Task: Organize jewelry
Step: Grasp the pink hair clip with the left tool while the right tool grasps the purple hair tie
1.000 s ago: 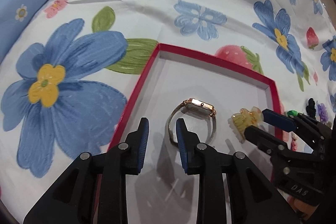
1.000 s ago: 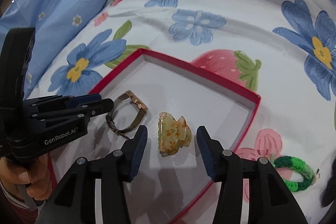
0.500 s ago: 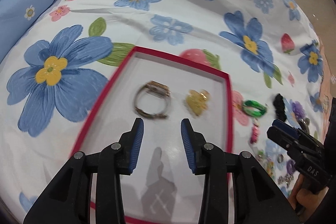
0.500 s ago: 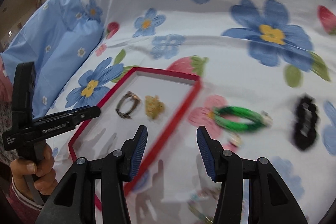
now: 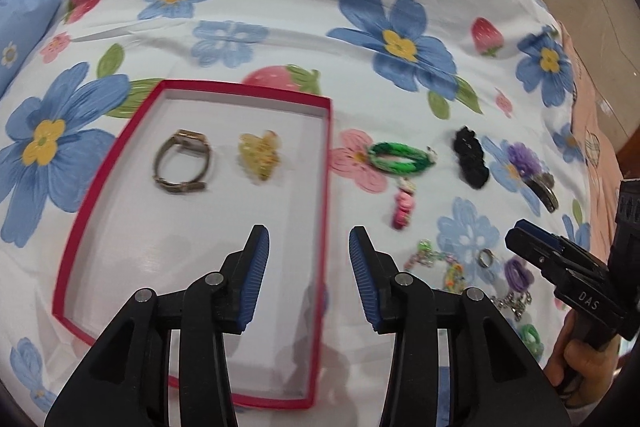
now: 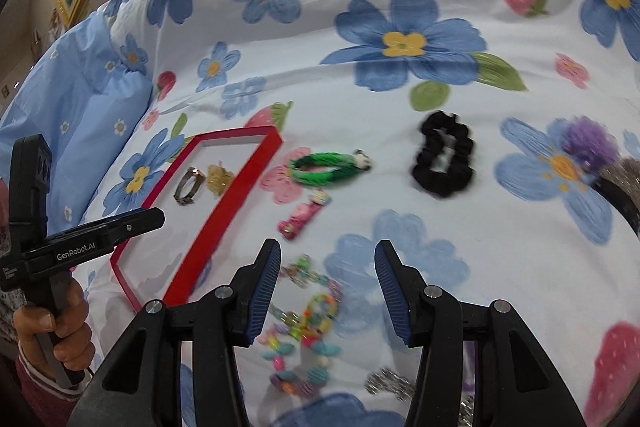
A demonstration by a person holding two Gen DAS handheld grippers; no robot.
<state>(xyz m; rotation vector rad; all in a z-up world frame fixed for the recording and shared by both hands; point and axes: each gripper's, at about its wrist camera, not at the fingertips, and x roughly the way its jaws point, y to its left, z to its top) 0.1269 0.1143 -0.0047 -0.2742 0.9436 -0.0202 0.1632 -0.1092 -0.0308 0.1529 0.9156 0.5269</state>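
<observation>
A red-rimmed white box point(image 5: 326, 187) point(image 6: 224, 211) lies on the floral sheet. In it are a gold watch point(image 5: 182, 161) point(image 6: 189, 185) and a yellow hair claw point(image 5: 259, 155) point(image 6: 219, 179). My left gripper point(image 5: 308, 275) is open and empty over the box's near right side. My right gripper point(image 6: 326, 291) is open and empty above a colourful bead bracelet point(image 6: 304, 323). Loose on the sheet are a green bracelet point(image 5: 400, 157) point(image 6: 326, 169), a pink clip point(image 5: 402, 211) point(image 6: 302, 219), a black scrunchie point(image 5: 470, 163) point(image 6: 444, 159) and a silver ring point(image 5: 485, 258).
A purple pom hair tie point(image 6: 590, 143) point(image 5: 524, 157), a dark clip point(image 5: 546, 193), a purple loop point(image 5: 518, 273), a silver chain point(image 6: 390, 383) and a green loop point(image 5: 532, 337) lie at the right. A blue pillow point(image 6: 80, 107) lies at the left.
Both grippers have pulled back from the box and opened wider. The right gripper released the hair claw in the box and swung right over the loose jewelry. The left gripper left the watch.
</observation>
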